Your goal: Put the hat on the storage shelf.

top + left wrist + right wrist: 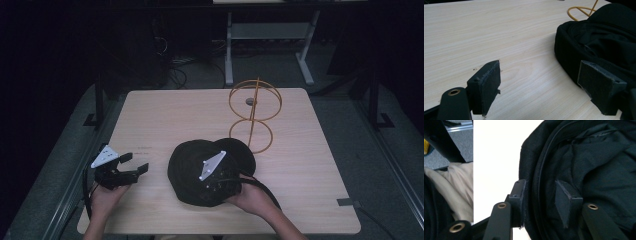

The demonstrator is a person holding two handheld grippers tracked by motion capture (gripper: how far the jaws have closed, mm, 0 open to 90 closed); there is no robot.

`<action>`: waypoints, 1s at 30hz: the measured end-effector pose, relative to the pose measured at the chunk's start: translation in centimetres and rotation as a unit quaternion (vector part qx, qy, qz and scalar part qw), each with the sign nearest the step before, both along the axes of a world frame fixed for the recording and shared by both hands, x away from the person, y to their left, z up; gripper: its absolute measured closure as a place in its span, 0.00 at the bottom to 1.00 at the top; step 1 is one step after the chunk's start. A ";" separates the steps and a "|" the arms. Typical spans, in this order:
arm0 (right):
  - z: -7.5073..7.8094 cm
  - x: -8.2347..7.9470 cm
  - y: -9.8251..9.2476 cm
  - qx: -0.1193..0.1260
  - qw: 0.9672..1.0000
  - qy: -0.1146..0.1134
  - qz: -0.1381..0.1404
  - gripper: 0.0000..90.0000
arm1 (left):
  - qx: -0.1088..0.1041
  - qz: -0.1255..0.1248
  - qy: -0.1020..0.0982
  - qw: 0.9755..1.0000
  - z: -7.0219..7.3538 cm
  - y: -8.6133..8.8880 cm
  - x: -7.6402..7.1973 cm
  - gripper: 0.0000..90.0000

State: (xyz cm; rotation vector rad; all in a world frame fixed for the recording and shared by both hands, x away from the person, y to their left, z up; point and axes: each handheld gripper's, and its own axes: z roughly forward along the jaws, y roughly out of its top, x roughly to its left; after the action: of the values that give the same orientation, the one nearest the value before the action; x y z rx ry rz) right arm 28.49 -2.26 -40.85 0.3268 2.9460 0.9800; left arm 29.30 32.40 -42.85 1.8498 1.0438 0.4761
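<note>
Left gripper point(134, 164) is resting near the table's point(150, 115) front-left corner, jaws spread; right gripper point(541, 202) is sitting mid-front, jaws parted.

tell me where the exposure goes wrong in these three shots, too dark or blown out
High view: the room around the pale wooden table is nearly black, and the black fabric hat loses its detail. Left gripper view: evenly lit, wood grain crisp. Right gripper view: the table is blown out to flat white, while the hat keeps visible folds.
</note>
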 end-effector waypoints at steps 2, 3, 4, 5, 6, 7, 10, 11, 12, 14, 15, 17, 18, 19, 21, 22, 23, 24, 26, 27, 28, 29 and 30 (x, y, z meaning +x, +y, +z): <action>-0.2 0.1 0.2 -0.006 1.000 -0.001 0.003 0.68 | -0.001 0.001 -0.001 1.000 0.0 0.0 0.0 0.20; -0.3 0.1 0.4 -0.009 1.000 -0.001 0.003 0.69 | -0.002 0.001 -0.001 1.000 0.0 0.0 0.0 0.20; -0.4 0.1 0.6 -0.013 1.000 -0.004 0.005 0.69 | -0.005 0.001 -0.003 1.000 0.0 -0.1 0.0 0.20; -0.6 0.1 0.8 -0.015 1.000 -0.002 0.005 0.70 | -0.001 0.000 -0.003 1.000 0.1 0.0 0.0 0.20; -0.7 0.2 1.0 -0.020 1.000 -0.005 0.008 0.71 | -0.001 0.000 -0.004 1.000 0.1 0.0 -0.1 0.20; -0.9 0.1 1.2 -0.023 1.000 -0.004 0.007 0.72 | -0.001 0.000 -0.004 1.000 0.1 0.0 -0.1 0.20; -1.4 0.1 1.8 -0.035 0.999 -0.006 0.012 0.75 | -0.002 0.000 -0.003 1.000 0.1 0.0 -0.1 0.20; -1.4 0.1 1.9 -0.036 0.999 -0.007 0.011 0.76 | -0.002 0.000 -0.004 1.000 0.1 0.0 -0.1 0.20; -1.4 0.1 2.0 -0.035 0.999 -0.005 0.009 0.77 | -0.001 -0.001 -0.004 1.000 0.1 0.0 -0.1 0.20; -1.4 0.1 2.1 -0.036 0.999 -0.003 0.009 0.79 | 0.000 -0.002 -0.005 1.000 0.1 -0.1 -0.1 0.20; -1.6 0.0 2.4 -0.041 0.999 -0.005 0.013 0.81 | -0.002 0.000 -0.005 1.000 0.1 -0.1 -0.1 0.20; -1.7 -0.1 2.5 -0.043 0.999 -0.007 0.017 0.82 | 0.003 -0.002 -0.004 1.000 0.1 -0.1 0.0 0.20; -1.9 -0.3 2.7 -0.050 0.998 -0.011 0.021 0.83 | 0.000 -0.001 -0.005 1.000 0.1 -0.2 -0.1 0.20; -1.9 -0.3 2.8 -0.051 0.998 -0.013 0.021 0.85 | 0.000 -0.001 -0.005 1.000 0.1 -0.2 -0.1 0.20; -1.9 -0.3 2.7 -0.051 0.998 -0.012 0.019 0.87 | 0.000 -0.001 -0.005 1.000 0.0 -0.2 0.0 0.20; -1.9 -0.3 2.7 -0.051 0.998 -0.012 0.019 0.87 | 0.000 -0.001 -0.005 1.000 0.0 -0.2 0.0 0.20; -1.8 -0.3 2.7 -0.050 0.999 -0.010 0.017 0.88 | 0.003 -0.003 -0.004 1.000 0.0 -0.2 0.0 0.20; -1.8 -0.3 2.7 -0.050 0.999 -0.010 0.017 0.88 | 0.003 -0.003 -0.004 1.000 0.0 -0.2 0.0 0.20; -1.7 -0.3 2.6 -0.048 0.999 -0.011 0.018 0.89 | 0.003 -0.004 -0.004 1.000 0.0 -0.2 -0.1 0.20; -1.6 -0.4 2.6 -0.048 0.999 -0.013 0.020 0.89 | 0.004 -0.005 -0.005 1.000 0.1 -0.2 -0.1 0.20; -1.6 -0.4 2.6 -0.048 0.999 -0.013 0.020 0.89 | 0.004 -0.005 -0.005 1.000 0.1 -0.2 -0.1 0.20; -1.5 -0.4 2.5 -0.046 0.999 -0.014 0.019 0.89 | 0.005 -0.005 -0.004 1.000 0.1 -0.2 -0.1 0.20; -1.1 -0.4 2.3 -0.039 0.999 -0.014 0.017 0.89 | 0.003 -0.006 -0.004 1.000 0.1 -0.3 -0.1 0.20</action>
State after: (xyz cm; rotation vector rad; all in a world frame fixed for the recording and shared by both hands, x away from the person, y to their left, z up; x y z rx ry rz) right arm 28.05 0.01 -42.00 0.2589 2.9654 0.8617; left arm 29.18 32.08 -42.76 1.8559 1.0256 0.4799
